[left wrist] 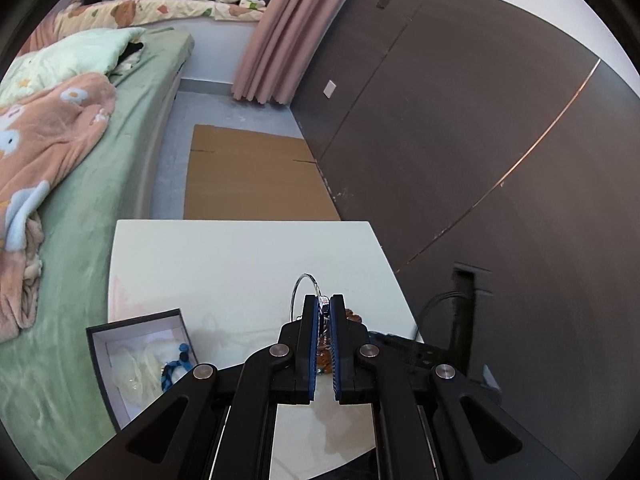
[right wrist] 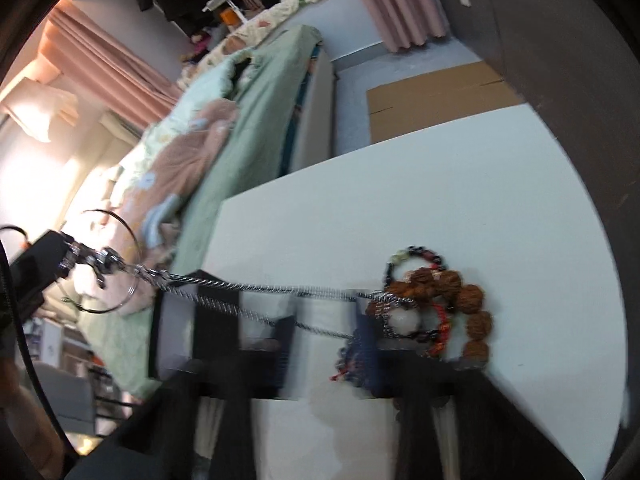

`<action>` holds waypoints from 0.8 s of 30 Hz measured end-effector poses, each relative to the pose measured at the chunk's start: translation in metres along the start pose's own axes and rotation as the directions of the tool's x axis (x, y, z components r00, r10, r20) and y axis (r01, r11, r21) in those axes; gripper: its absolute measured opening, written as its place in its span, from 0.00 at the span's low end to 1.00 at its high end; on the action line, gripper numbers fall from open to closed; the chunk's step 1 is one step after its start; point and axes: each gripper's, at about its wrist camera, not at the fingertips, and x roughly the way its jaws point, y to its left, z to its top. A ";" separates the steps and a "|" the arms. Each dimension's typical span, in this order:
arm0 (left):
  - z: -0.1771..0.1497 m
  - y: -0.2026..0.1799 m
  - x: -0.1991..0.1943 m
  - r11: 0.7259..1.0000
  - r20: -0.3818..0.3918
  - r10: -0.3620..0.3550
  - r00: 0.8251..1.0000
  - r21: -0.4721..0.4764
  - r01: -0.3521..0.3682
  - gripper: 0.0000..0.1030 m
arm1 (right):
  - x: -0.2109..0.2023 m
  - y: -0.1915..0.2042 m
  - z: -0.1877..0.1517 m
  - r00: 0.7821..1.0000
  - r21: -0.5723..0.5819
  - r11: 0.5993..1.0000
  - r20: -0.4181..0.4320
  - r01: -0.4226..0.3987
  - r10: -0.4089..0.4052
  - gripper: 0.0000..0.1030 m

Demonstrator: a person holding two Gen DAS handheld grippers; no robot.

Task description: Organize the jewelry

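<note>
The left hand-held gripper (left wrist: 324, 308) pinches a silver chain (right wrist: 256, 290) between its pads. The blurred right hand-held gripper (right wrist: 326, 340) looks pressed together, whether on the chain I cannot tell. Just right of it, bead bracelets (right wrist: 448, 304) lie on the white table (right wrist: 440, 200). Left of the left one sits an open jewelry box (left wrist: 140, 356).
</note>
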 end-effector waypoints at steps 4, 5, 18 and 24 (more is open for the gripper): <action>-0.003 0.011 -0.007 1.000 0.010 0.008 1.000 -0.019 -0.007 0.05 | -0.025 0.010 -0.001 0.994 -0.051 0.998 0.098 -0.044 0.048 0.03; -0.004 0.014 -0.008 1.000 0.012 0.009 1.000 -0.024 -0.009 0.05 | -0.031 0.013 0.000 0.990 -0.062 0.996 0.121 -0.063 0.070 0.03; 0.001 0.008 -0.039 1.000 0.073 -0.019 0.997 -0.008 0.020 0.05 | -0.036 0.053 -0.013 0.990 -0.253 0.964 0.134 0.079 -0.046 0.73; 0.003 -0.006 -0.048 0.998 0.081 -0.055 0.995 0.016 0.054 0.05 | -0.016 0.084 -0.022 0.985 -0.407 0.900 0.128 0.156 -0.113 0.73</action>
